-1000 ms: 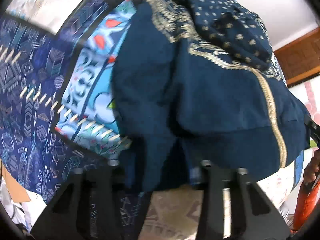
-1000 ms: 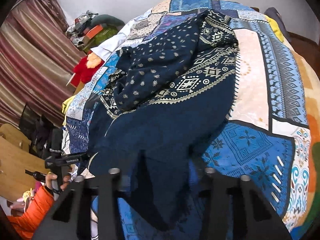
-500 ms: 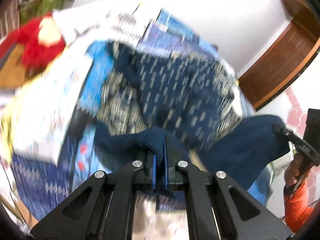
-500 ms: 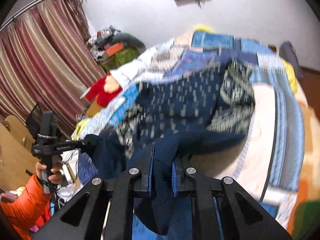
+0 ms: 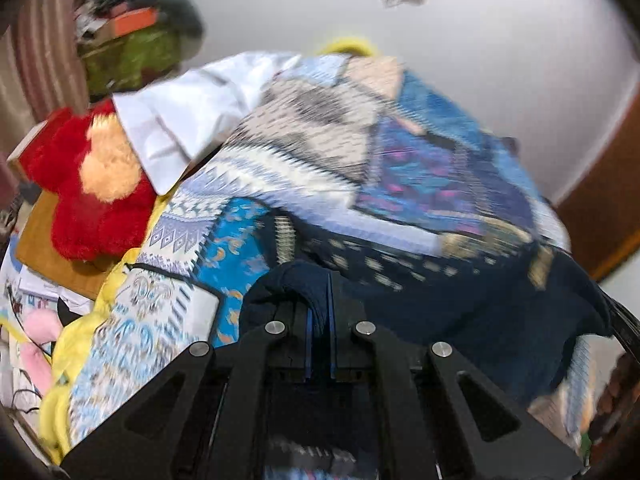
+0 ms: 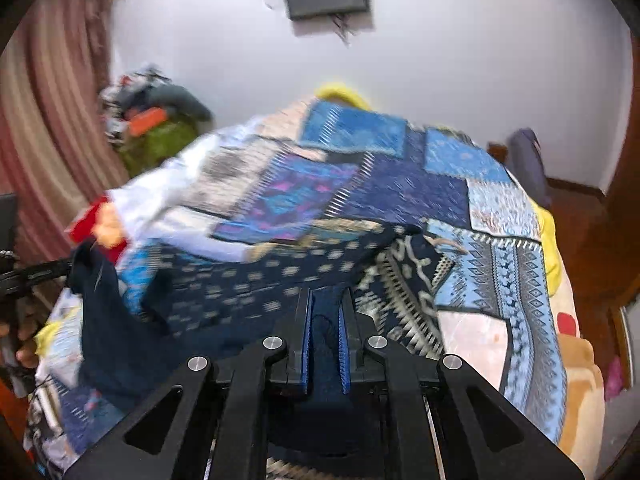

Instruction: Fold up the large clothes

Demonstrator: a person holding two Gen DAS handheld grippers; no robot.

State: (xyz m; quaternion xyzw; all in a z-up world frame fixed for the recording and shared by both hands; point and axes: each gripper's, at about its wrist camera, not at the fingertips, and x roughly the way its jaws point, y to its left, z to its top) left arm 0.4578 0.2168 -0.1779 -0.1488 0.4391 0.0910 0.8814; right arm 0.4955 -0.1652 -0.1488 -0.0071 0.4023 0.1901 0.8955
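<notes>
Left gripper (image 5: 319, 300) clamped on navy garment (image 5: 460, 300). Right gripper (image 6: 325, 320) clamped on it too. Garment spans the patchwork bedspread (image 6: 500, 272).

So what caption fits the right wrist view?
Right hand-held gripper pinches navy patterned garment above patchwork bedspread.

garment (image 5: 460, 304): matt navy cloth | quilt (image 6: 500, 280): printed cotton | toy (image 5: 92, 200): fuzzy plush
</notes>
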